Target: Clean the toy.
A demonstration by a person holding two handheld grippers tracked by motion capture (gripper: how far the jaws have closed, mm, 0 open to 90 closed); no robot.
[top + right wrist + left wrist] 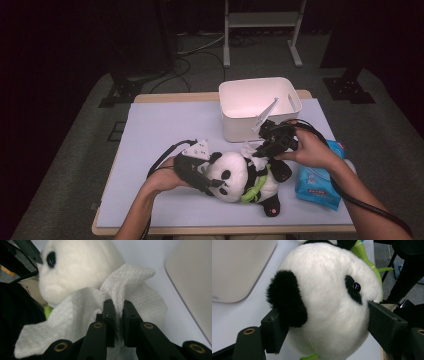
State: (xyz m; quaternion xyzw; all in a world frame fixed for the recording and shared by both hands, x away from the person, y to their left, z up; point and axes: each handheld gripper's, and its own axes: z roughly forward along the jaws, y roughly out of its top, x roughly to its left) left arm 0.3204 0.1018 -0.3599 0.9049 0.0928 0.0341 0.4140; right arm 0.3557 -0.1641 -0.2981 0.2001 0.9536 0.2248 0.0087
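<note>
Right gripper (pixel 116 312) pinches a white wipe (pixel 82 310) against the panda (pixel 240 177), just in front of the white bin (pixel 260 107). Left gripper (pixel 322 322) clamps the panda's head (jaws wide around it). Risk: thin pinch, so the wipe may slip out mid-rub.

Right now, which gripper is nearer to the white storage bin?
Right. The right gripper pinches a white wipe just in front of the white bin; the left gripper clamps the panda's head, farther toward the table's near edge.

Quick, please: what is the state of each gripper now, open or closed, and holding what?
Left gripper: closed on the panda toy's head.
Right gripper: closed on a white wipe.
</note>
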